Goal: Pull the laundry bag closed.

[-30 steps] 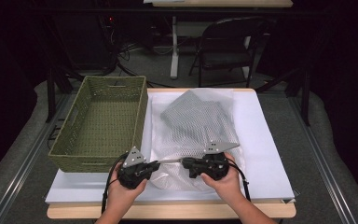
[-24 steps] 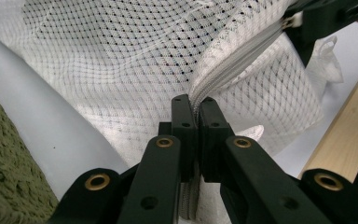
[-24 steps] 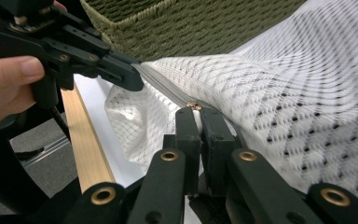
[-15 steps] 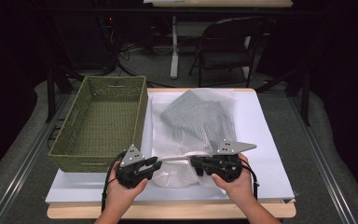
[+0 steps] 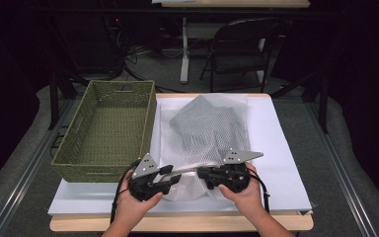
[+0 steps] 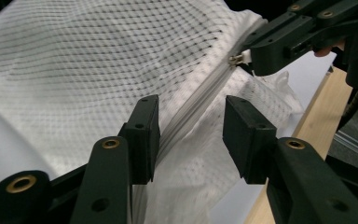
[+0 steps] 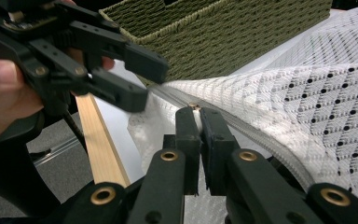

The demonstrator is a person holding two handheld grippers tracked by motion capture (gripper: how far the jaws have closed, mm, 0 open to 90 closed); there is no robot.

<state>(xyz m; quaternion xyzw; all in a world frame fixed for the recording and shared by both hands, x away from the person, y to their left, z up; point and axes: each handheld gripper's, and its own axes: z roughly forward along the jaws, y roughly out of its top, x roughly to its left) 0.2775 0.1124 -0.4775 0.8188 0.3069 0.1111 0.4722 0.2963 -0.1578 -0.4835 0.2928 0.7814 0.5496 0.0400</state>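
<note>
1. In the high view the white mesh laundry bag (image 5: 205, 133) lies in the middle of the white table cover (image 5: 281, 148), with a folded grey cloth (image 5: 202, 123) inside it; its near edge, with the zipper (image 5: 187, 171), is lifted a little between the two grippers.
2. The left gripper (image 6: 191, 135) has just been opening; in its own view the jaws stand apart on both sides of the zipper tape (image 6: 200, 100) and the pads do not press on it.
3. The right gripper (image 7: 197, 119) has its jaws nearly together on the zipper pull (image 7: 194, 107); the left gripper view shows the metal pull (image 6: 237, 59) at the tip of those jaws, a detail too small in the high view.
4. The right gripper view shows the green woven basket (image 7: 223, 32) close behind the bag; from above the basket (image 5: 106, 131) stands at the left, its side just beside the bag.
5. The wooden table edge (image 5: 177, 224) runs near under both hands; bare cover lies to the right of the bag.
</note>
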